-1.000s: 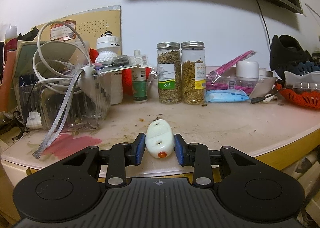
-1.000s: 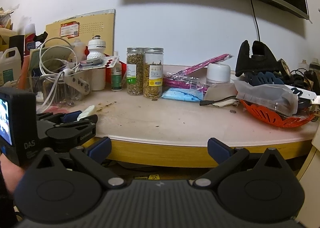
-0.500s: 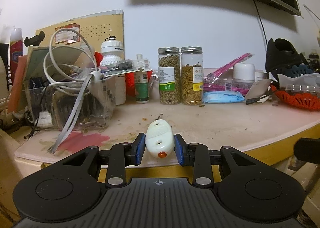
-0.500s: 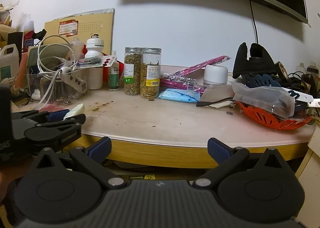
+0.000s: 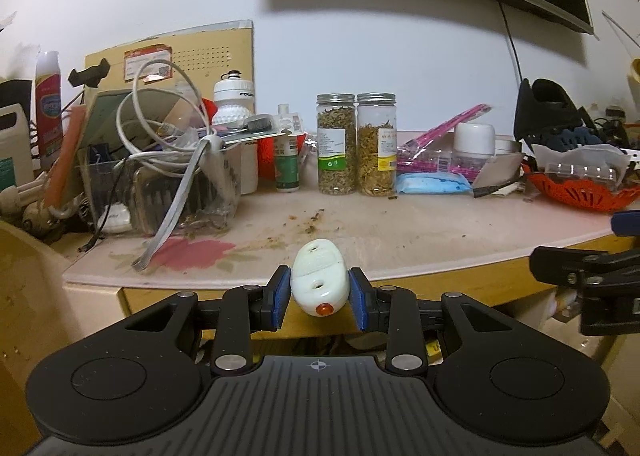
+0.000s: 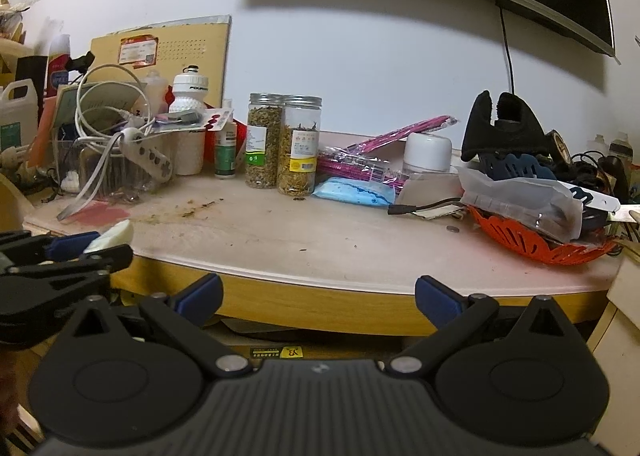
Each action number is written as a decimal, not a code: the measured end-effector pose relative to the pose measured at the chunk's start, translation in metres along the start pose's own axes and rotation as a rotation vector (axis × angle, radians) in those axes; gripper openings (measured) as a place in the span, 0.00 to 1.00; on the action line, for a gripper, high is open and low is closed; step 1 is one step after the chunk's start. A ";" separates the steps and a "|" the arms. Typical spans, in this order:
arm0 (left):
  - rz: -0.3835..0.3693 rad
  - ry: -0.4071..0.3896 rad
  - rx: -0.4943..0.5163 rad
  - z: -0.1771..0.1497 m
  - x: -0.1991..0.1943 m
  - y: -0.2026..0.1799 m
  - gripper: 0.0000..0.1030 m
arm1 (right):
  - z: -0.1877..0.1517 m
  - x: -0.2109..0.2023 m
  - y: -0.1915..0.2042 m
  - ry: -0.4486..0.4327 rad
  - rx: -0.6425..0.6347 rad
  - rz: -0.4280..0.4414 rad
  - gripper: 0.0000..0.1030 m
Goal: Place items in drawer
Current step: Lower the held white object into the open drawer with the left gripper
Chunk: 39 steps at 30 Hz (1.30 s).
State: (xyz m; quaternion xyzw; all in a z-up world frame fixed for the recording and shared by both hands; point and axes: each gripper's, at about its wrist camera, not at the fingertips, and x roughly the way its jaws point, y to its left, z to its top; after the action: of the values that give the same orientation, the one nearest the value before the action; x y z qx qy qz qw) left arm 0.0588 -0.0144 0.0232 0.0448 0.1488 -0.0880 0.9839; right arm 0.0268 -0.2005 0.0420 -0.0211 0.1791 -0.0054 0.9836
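Note:
My left gripper (image 5: 319, 298) is shut on a small white plastic device (image 5: 319, 282) with an orange button at its near end. It holds the device in the air just in front of the table's front edge (image 5: 240, 288). The device's white tip also shows in the right wrist view (image 6: 112, 236), at the far left between the left gripper's blue pads. My right gripper (image 6: 318, 296) is open and empty, held below and in front of the table edge (image 6: 320, 296). No drawer is clearly in view.
The table holds two herb jars (image 5: 356, 143), a green bottle (image 5: 287, 163), a white sports bottle (image 5: 234, 99), a clear bin with cables and a power strip (image 5: 168, 175), a blue pack (image 5: 432, 181), pink packets (image 5: 444, 135), a white jar (image 5: 474, 139) and an orange basket (image 5: 576, 191).
My left gripper has drawn back from the table with the white device and sits a little lower. The right gripper has shifted slightly and now shows at the left view's right edge.

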 end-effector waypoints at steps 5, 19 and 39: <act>0.007 0.014 -0.012 -0.002 -0.016 0.003 0.29 | -0.002 -0.003 0.003 0.003 -0.015 0.004 1.00; 0.008 0.094 -0.010 -0.010 -0.019 0.003 0.29 | -0.009 0.000 0.008 0.030 -0.041 0.008 0.99; -0.006 0.463 -0.091 -0.048 0.019 0.011 0.29 | -0.051 0.048 0.018 0.417 -0.052 0.071 0.99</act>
State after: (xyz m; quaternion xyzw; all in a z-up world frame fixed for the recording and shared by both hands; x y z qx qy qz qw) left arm 0.0649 -0.0013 -0.0270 0.0189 0.3743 -0.0715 0.9244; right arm 0.0536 -0.1851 -0.0232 -0.0388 0.3796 0.0299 0.9239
